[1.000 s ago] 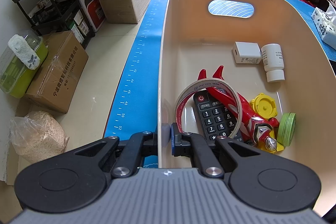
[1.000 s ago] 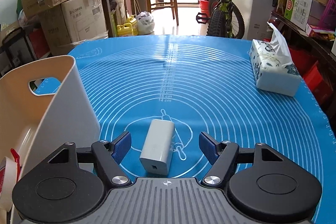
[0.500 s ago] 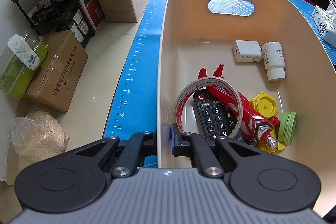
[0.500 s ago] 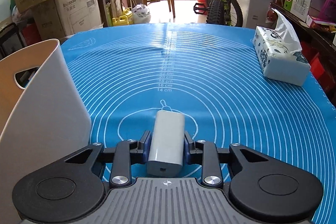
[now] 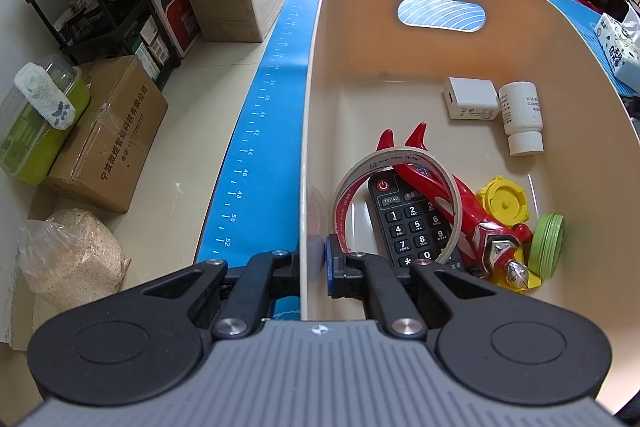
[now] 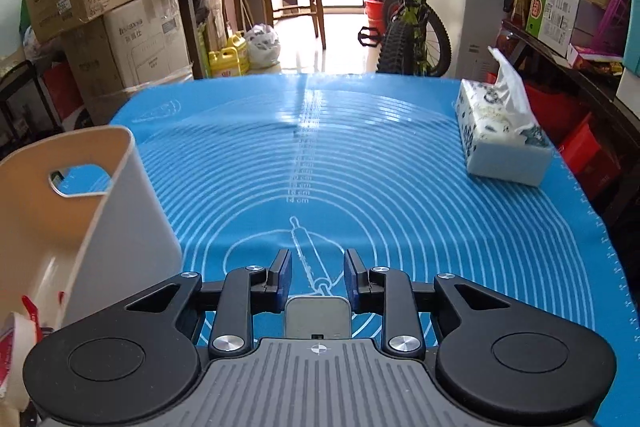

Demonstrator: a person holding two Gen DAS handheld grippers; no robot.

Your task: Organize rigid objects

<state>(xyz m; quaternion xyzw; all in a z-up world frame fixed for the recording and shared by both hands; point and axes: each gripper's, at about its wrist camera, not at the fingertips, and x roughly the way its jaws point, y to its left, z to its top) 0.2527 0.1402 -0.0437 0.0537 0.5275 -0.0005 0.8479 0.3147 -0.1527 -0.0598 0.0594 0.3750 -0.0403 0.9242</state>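
1. Two jaws: left gripper [image 5: 314, 259] clenched on the beige bin [image 5: 360, 47] wall.
2. Right gripper [image 6: 318, 275] jaws flank the grey power bank [image 6: 318, 315] at six o'clock; grip unclear.
3. Confirm the hold, then carry it to nine o'clock, into the bin.

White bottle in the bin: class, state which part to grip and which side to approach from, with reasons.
Grip the white bottle across its cap end, coming down from above into the bin. It lies on its side, cap toward the camera, and the white charger sits close beside its body, so the cap end probably offers more room.
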